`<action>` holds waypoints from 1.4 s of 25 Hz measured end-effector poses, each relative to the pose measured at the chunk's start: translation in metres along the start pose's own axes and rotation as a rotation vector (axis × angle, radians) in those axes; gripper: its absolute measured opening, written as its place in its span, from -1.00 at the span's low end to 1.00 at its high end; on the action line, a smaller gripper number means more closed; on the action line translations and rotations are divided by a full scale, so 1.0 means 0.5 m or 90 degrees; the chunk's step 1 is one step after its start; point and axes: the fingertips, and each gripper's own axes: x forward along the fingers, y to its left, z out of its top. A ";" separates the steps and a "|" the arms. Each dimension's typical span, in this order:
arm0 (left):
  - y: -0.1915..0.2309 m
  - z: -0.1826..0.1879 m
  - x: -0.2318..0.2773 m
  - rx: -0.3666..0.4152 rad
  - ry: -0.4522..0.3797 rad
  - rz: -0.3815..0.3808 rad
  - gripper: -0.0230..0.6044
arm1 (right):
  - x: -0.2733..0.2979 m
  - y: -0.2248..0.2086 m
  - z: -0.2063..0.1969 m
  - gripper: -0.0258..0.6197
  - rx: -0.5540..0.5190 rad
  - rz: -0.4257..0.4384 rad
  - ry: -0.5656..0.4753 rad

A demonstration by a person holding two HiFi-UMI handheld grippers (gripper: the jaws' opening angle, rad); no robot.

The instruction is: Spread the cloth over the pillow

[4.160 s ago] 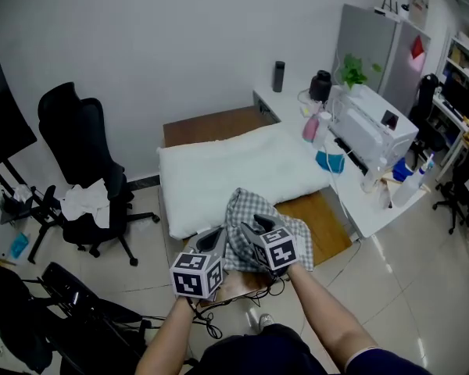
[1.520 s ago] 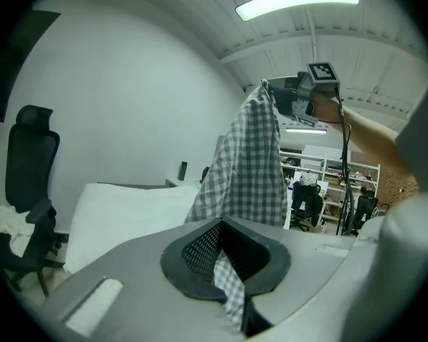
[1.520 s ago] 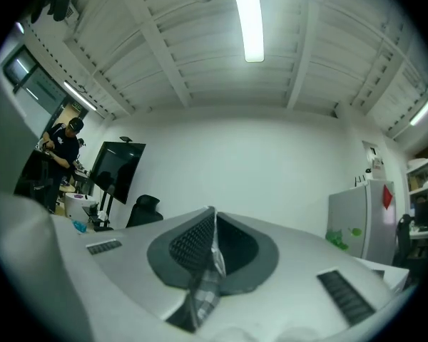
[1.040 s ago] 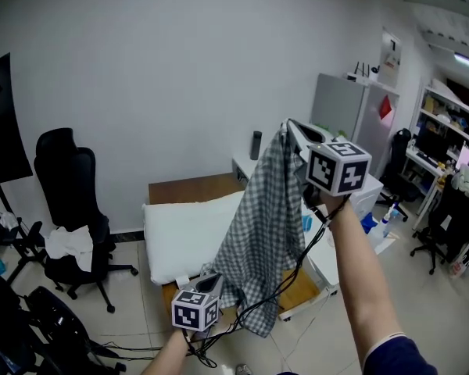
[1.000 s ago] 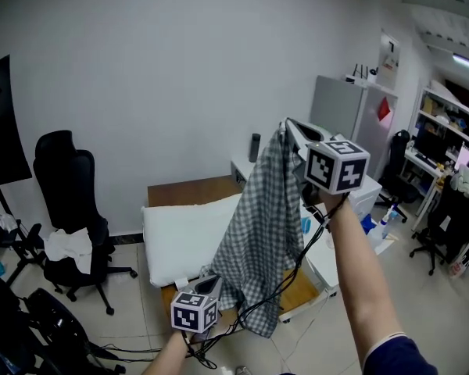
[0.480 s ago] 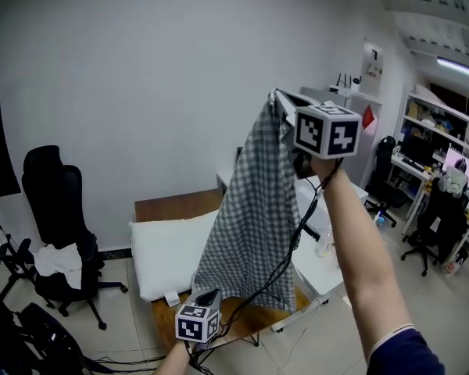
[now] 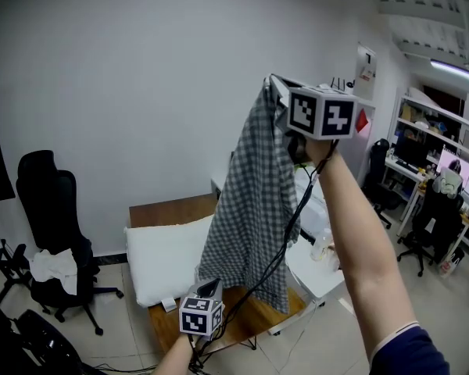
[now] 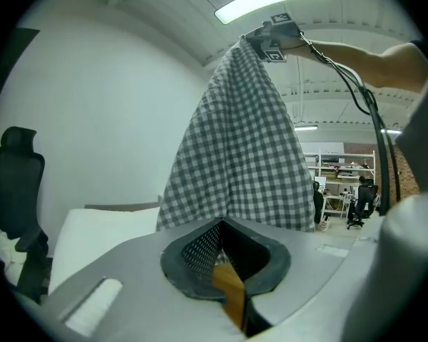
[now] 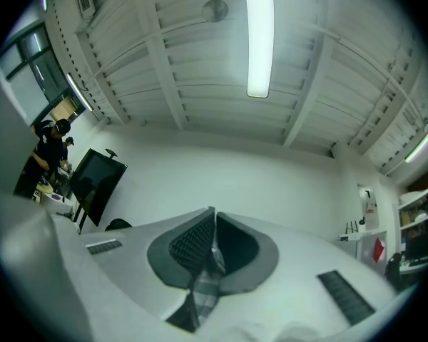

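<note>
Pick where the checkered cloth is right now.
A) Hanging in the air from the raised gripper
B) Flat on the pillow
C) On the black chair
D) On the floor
A: the cloth hangs from the right gripper, held up high, while the pillow below lies uncovered.

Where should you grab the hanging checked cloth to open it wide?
Probably a bottom corner, coming from below. The cloth hangs in folds from the right gripper, which is shut on its top, so its lower edge dangles free. The left gripper sits shut at the lower left corner, seemingly pinching it.
</note>
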 end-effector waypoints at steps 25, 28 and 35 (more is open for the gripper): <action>-0.119 -0.179 -0.021 -0.001 -0.001 0.020 0.25 | 0.008 0.014 0.010 -0.85 0.011 -0.042 0.006; -0.073 -0.199 -0.011 0.002 0.013 0.057 0.13 | 0.004 0.018 0.019 -0.85 0.010 -0.043 -0.003; 0.007 -0.173 -0.031 -0.007 -0.001 0.142 -0.41 | 0.011 0.017 0.047 -0.85 0.001 -0.043 -0.007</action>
